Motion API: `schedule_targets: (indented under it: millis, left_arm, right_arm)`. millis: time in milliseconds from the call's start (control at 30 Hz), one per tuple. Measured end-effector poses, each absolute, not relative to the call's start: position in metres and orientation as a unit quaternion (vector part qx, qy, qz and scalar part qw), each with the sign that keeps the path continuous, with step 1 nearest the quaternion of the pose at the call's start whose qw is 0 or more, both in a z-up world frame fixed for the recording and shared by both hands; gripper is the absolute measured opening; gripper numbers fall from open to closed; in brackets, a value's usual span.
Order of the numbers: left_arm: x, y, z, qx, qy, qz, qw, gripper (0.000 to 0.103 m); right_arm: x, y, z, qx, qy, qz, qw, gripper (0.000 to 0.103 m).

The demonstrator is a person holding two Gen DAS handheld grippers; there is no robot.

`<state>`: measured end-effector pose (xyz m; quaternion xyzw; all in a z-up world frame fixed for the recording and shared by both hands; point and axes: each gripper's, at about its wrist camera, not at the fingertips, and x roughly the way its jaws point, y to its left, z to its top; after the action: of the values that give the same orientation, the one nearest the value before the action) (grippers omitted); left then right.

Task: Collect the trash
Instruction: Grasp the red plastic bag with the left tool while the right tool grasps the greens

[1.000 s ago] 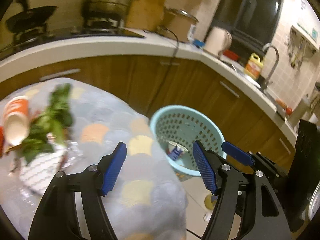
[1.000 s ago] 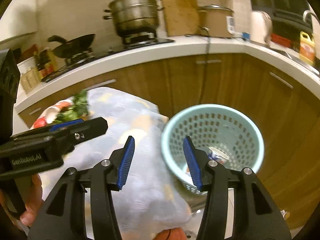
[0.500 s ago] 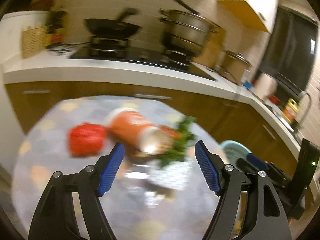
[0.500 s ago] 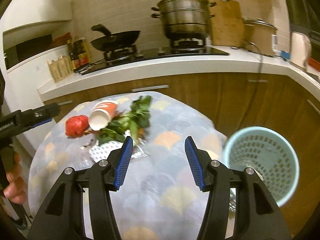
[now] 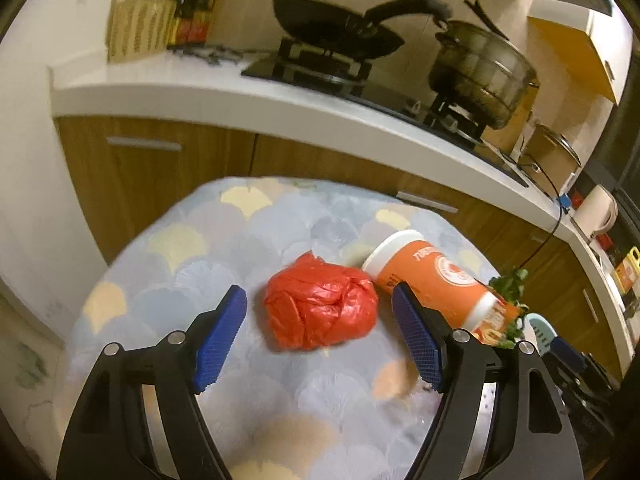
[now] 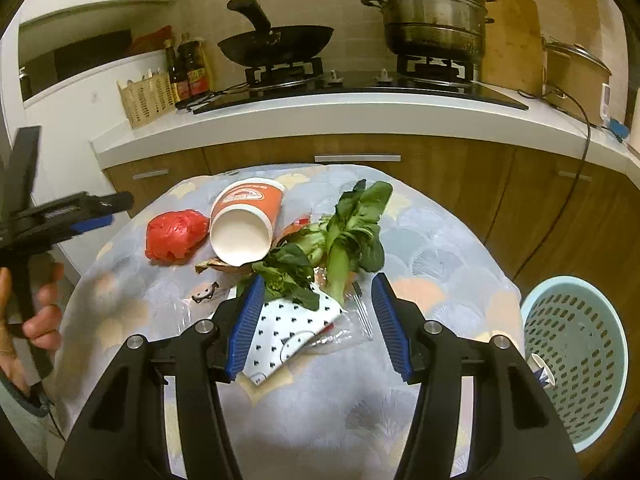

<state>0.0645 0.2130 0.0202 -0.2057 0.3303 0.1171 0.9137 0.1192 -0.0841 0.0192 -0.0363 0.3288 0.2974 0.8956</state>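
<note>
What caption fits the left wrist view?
Open left gripper lined up on a crumpled red bag beside a tipped orange cup.

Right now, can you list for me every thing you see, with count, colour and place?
bag: 1, red, table left
cup: 1, orange, lying beside bag
greens: 1 bunch, green, table middle
wrapper: 1, white, dotted, under greens
table: 1, pastel cloth
basket: 1, light blue, floor right
wok: 1, black, stove
steamer: 1, steel, stove
left claw: open, empty, framing bag
right claw: open, empty, over wrapper
</note>
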Motion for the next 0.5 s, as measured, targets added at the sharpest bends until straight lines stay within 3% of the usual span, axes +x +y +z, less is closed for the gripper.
schedule_targets:
  millis: [333,500]
  left_arm:
    - [0.110,0.213,-0.022,-0.211,0.354,0.125,0.902,0.080]
    - [0.114,0.210,-0.029,-0.191,0.339,0.128,0.912,0.074]
  right_arm:
    - [0.154,-0.088,0.015,-0.008,0.355,0.282,0.891,0.062]
    - [0.177,-0.084,0.002,0.007,0.381,0.273,0.883,0.062]
